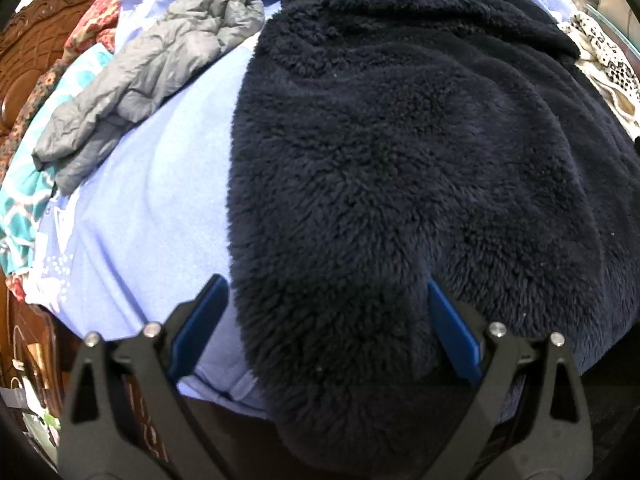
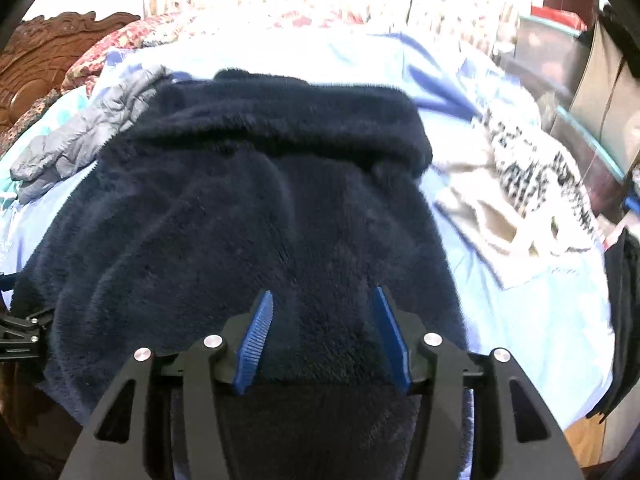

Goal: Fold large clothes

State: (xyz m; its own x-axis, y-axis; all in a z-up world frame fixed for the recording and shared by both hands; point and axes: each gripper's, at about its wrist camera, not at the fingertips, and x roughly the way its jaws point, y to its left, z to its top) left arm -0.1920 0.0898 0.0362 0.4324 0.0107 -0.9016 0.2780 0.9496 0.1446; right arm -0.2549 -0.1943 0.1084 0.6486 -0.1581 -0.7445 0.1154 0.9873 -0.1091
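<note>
**Dark fleece lies under both grippers, near hem between the fingers**

Bedding in pale blue covers the bed [image 1: 152, 208], with a carved wooden headboard [image 1: 28, 40] at the far left and a crumpled grey garment [image 1: 152, 64] beside it. Spread across the sheet is the dark fleece [image 1: 400, 140], its long axis running away from both cameras toward a thick rolled edge at the far end.

The left gripper [image 1: 324, 300] stands wide apart, its fingers [image 1: 208, 320] straddling a lobe of the near hem; the left one sits clear of the pile, so nothing is pinched. The right gripper [image 2: 322, 312] is parted about halfway over the fleece, pads [image 2: 258, 332] not pressing, so released.

Both hands sit at the near edge, the left over the fleece's left border. A cream patterned cloth [image 2: 532, 184] lies to the right, apart from the fleece.
</note>
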